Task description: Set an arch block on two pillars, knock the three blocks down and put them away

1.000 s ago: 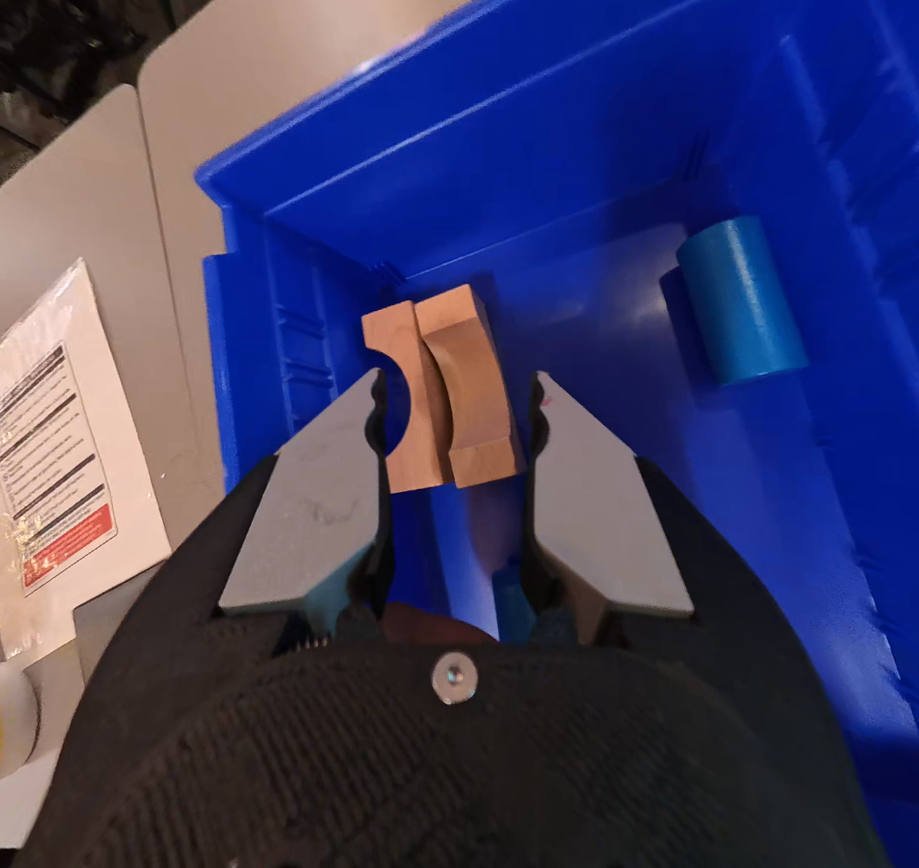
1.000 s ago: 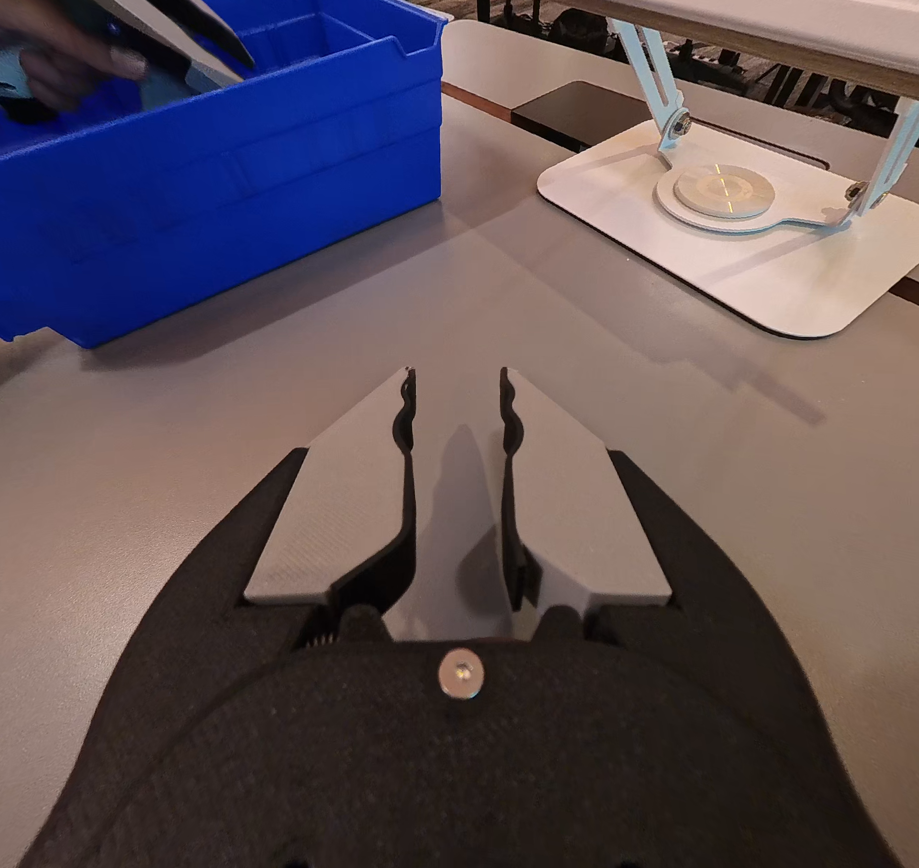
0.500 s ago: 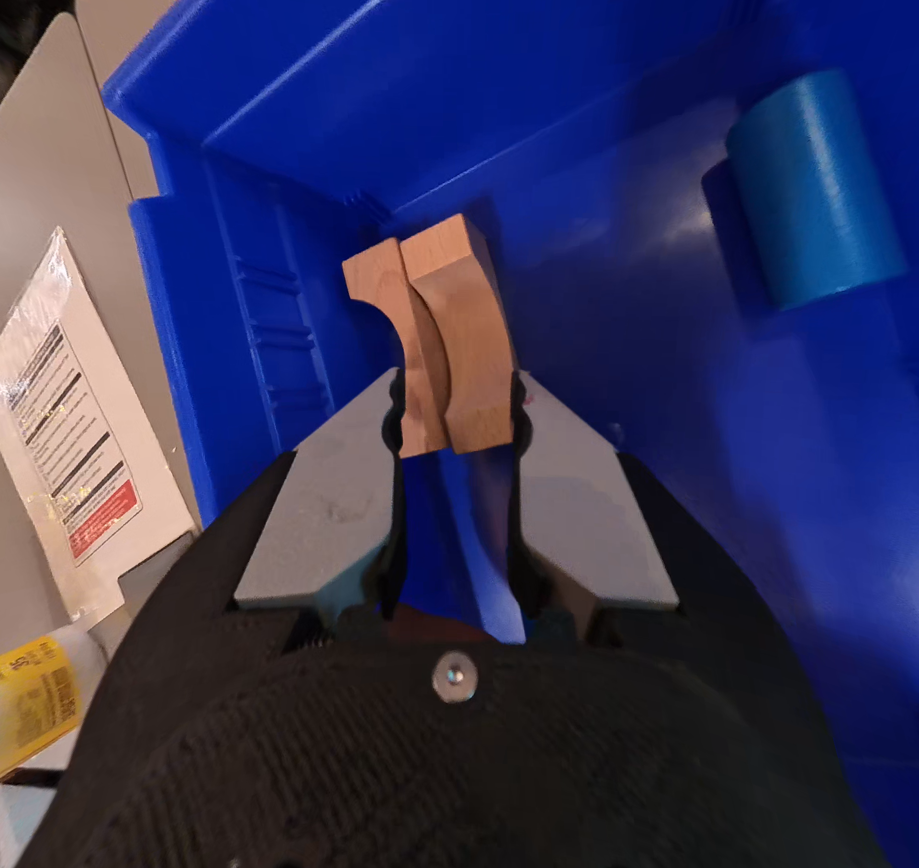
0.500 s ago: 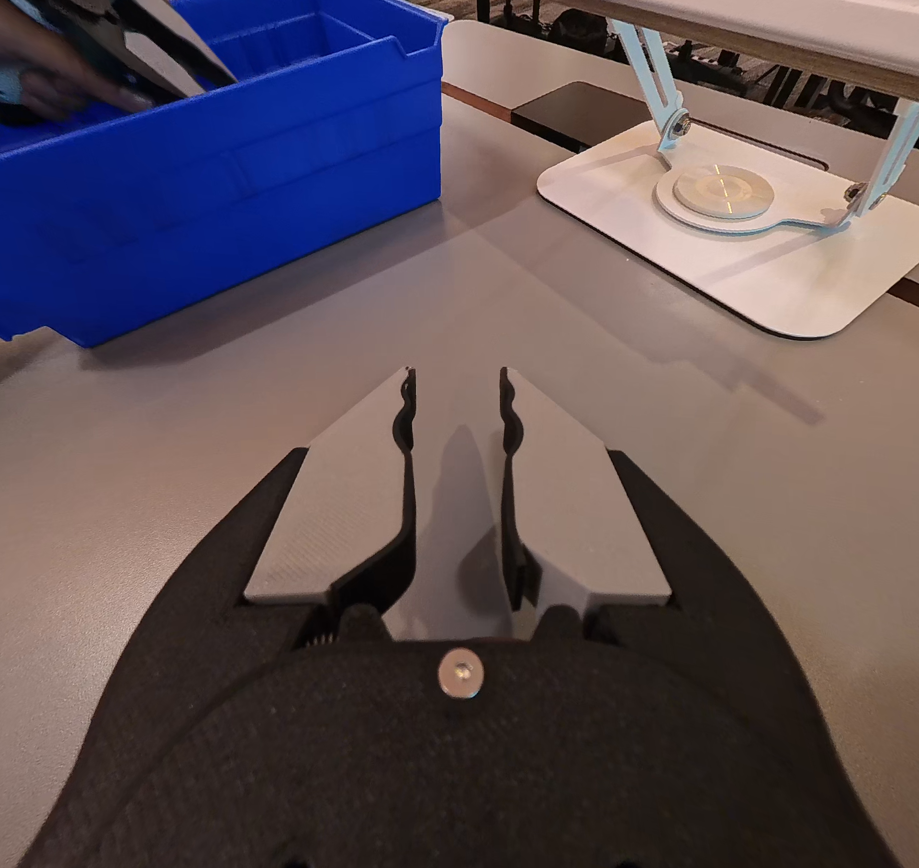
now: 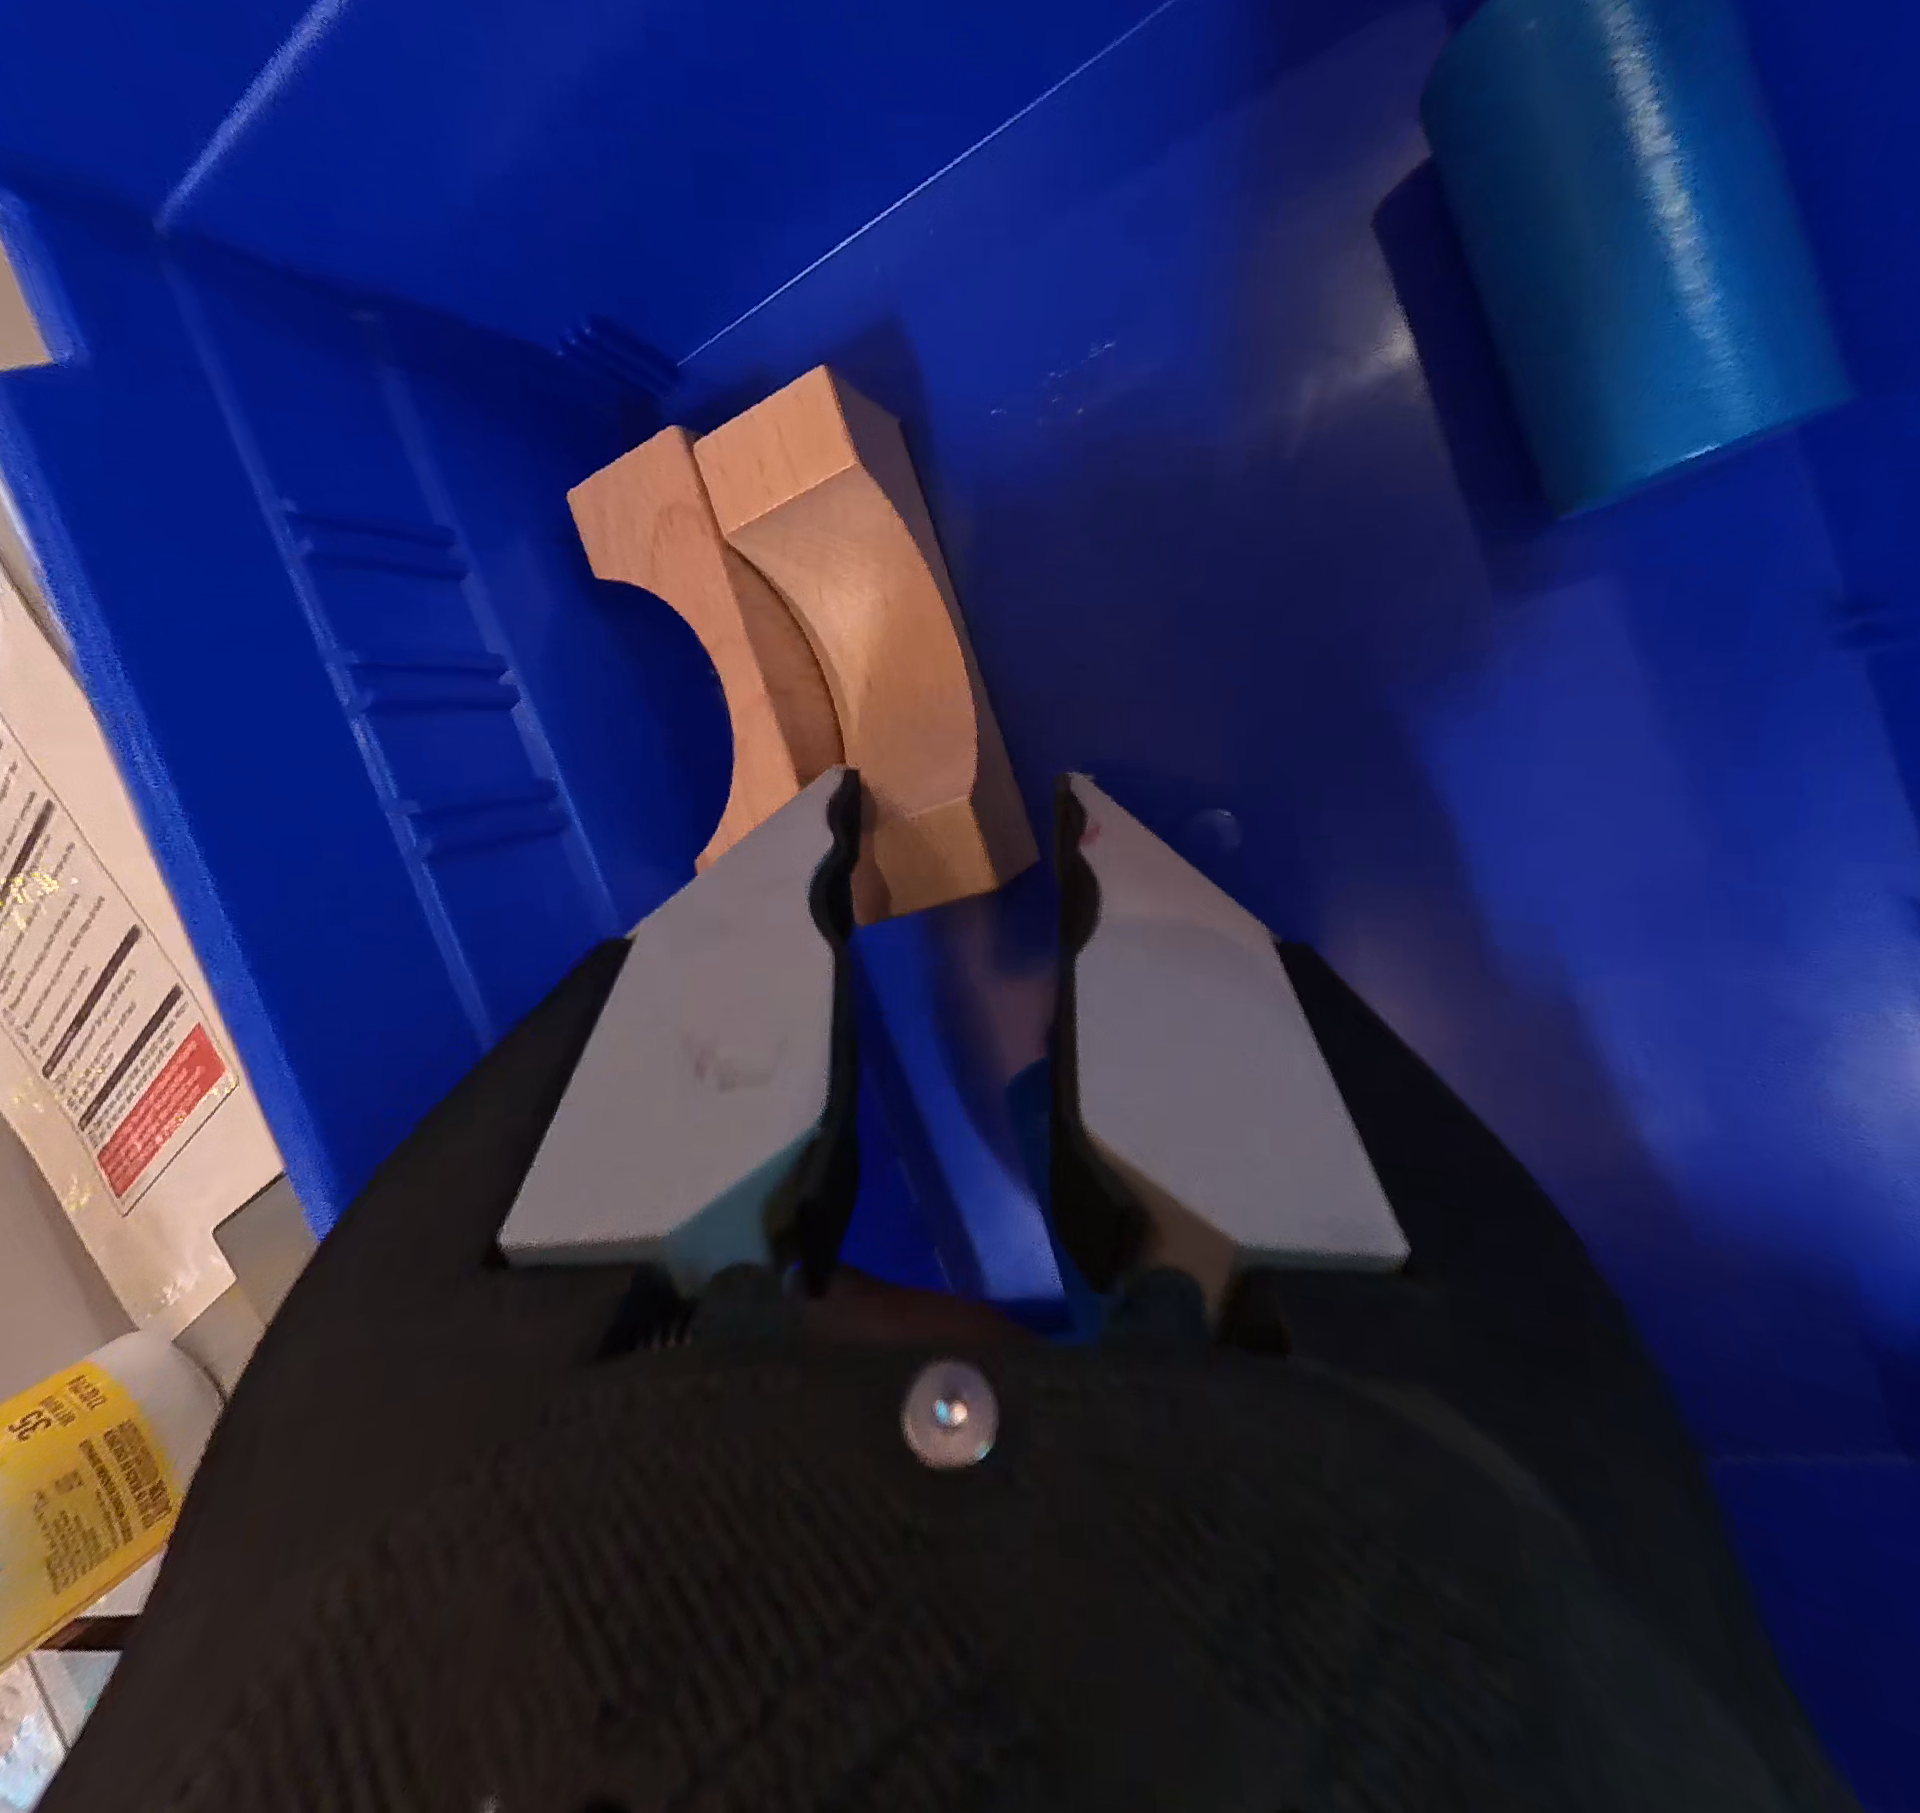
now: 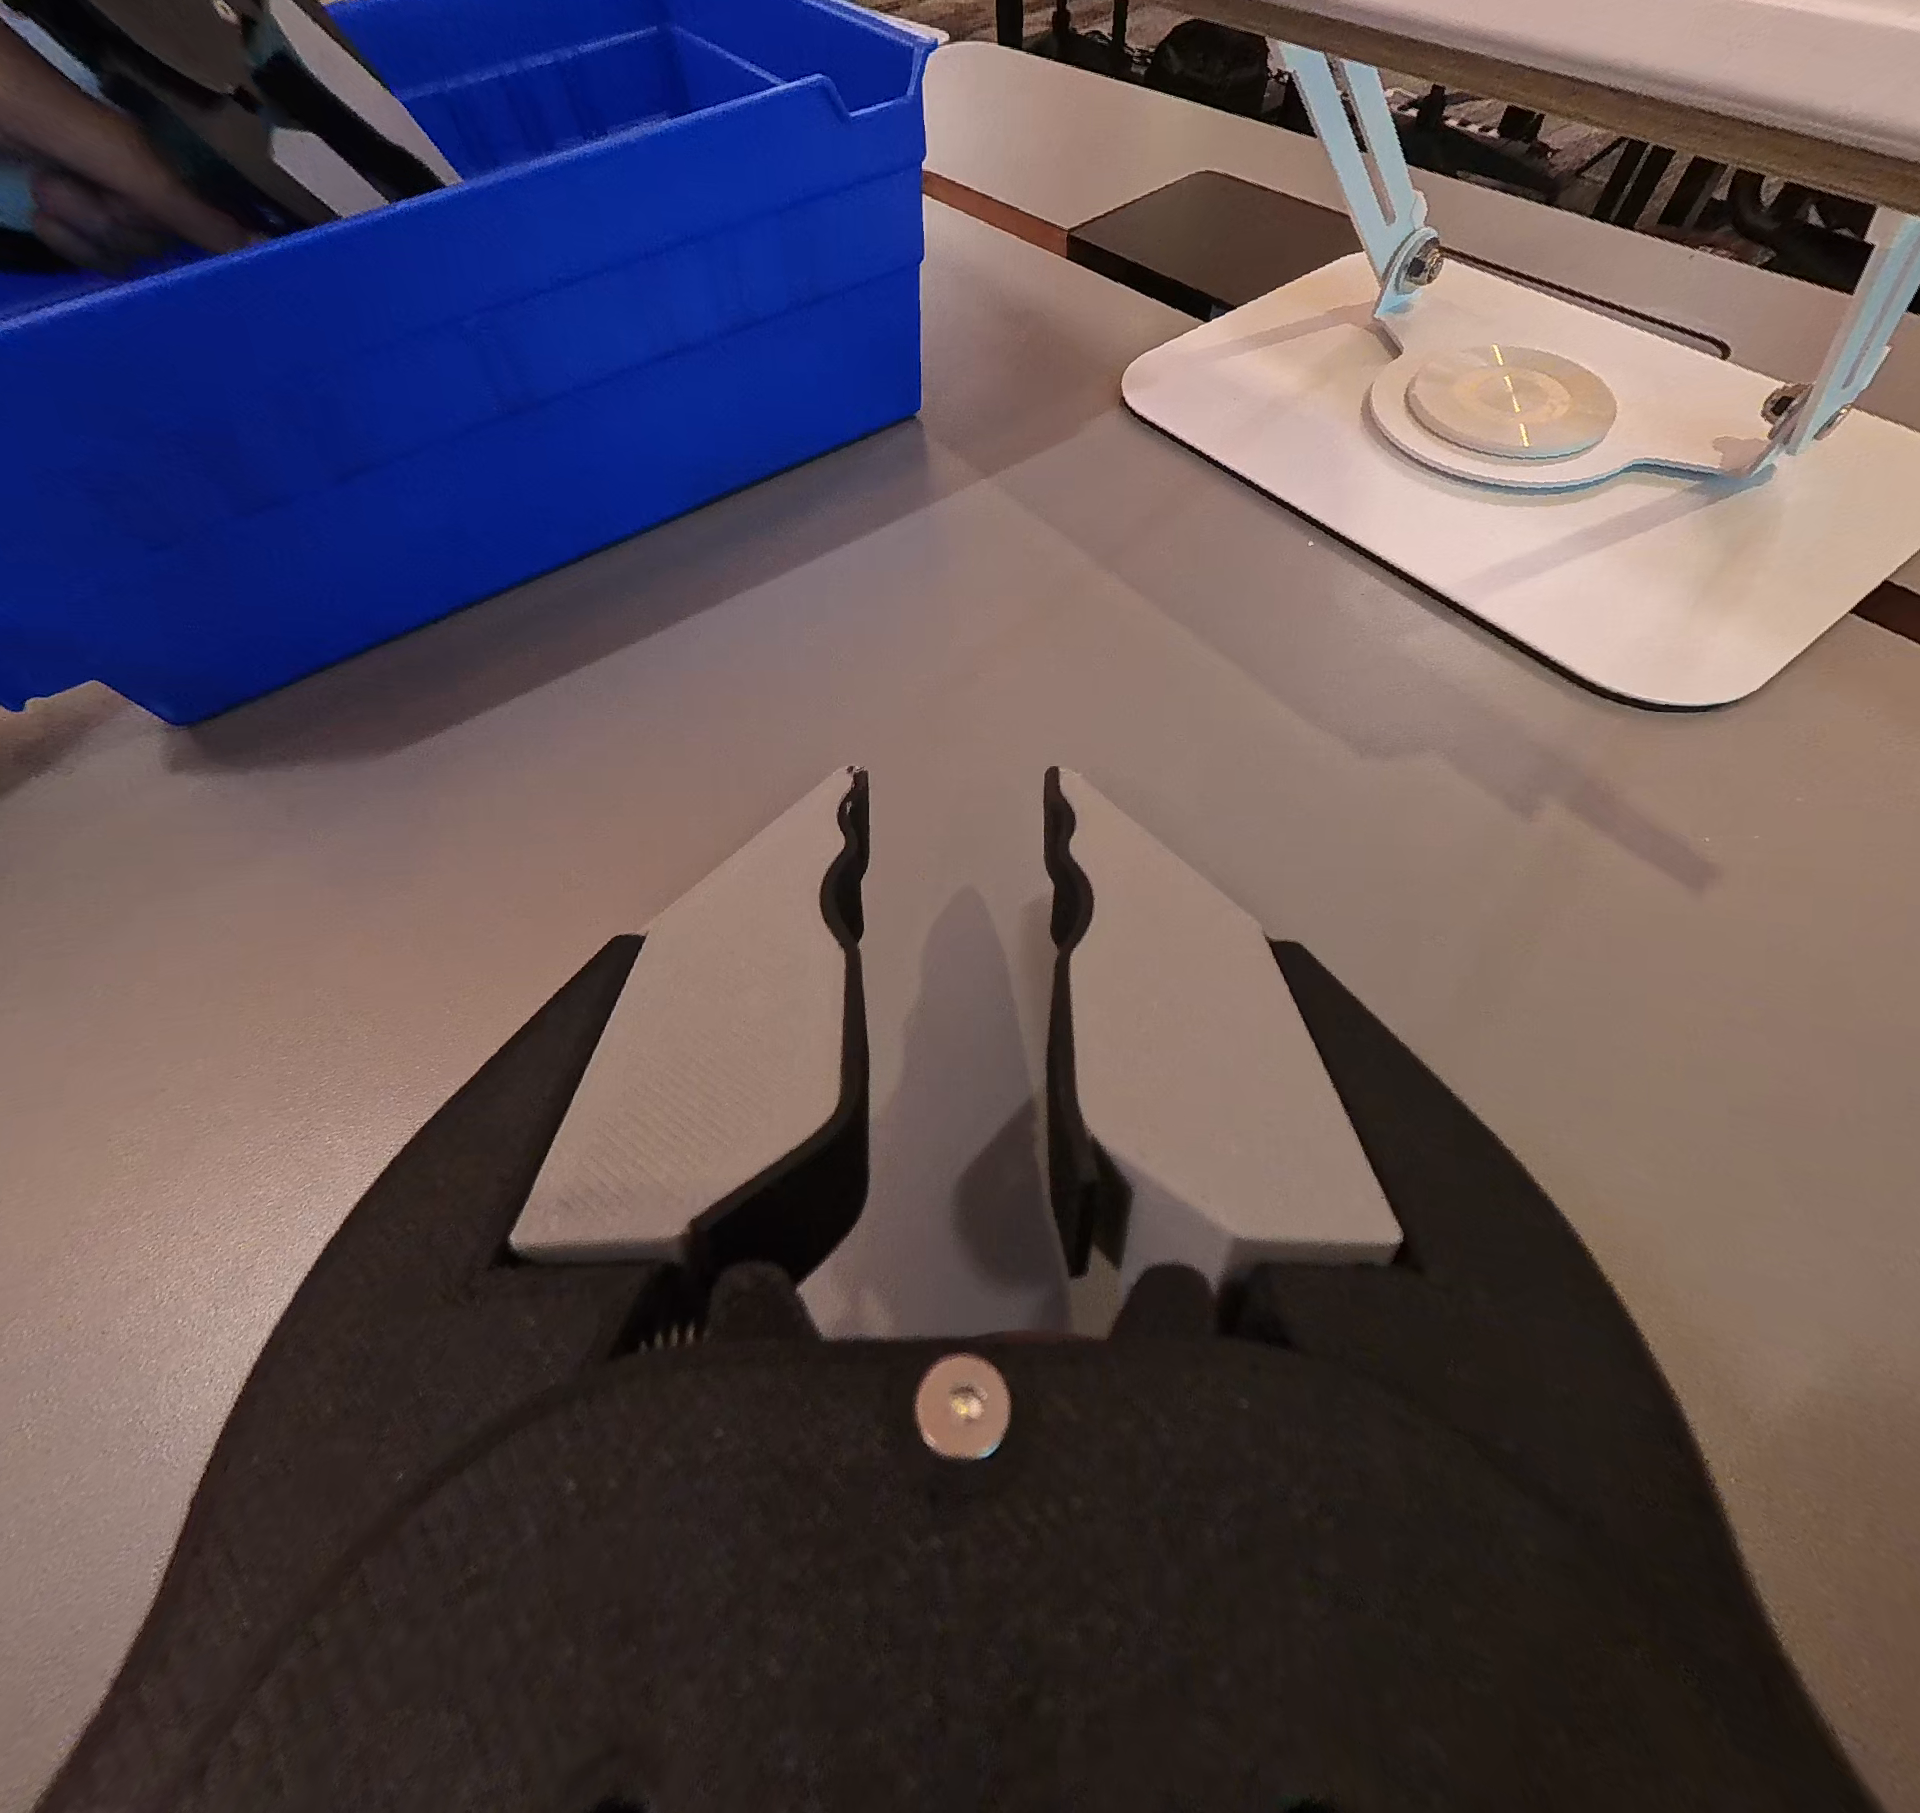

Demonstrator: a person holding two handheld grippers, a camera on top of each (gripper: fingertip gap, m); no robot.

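Left wrist view is filled by the bin, whose blue walls are cut off on every side. On its floor a blue cylinder lies on its side at the upper right, with its far end out of frame. Two wooden arches are stood side by side in the far corner, the left arch against the ribbed wall and the right arch touching it.

The left gripper is held narrow over the near end of the right arch. One finger lies at the seam between the arches. The other finger is kept apart from the wood by a strip of blue floor. Nothing is clamped.

If the fingers are closed from here, the near finger could be wedged into the seam. The left arch could then be dragged along or tipped, or only a corner of the right arch could be pinched and slipped. Contact on the seam side cannot be made out, and a second pillar is not seen.

In the right wrist view the right gripper is held narrow and bare above the worktop, well apart from the bin. The bin's contents are hidden there by its wall.
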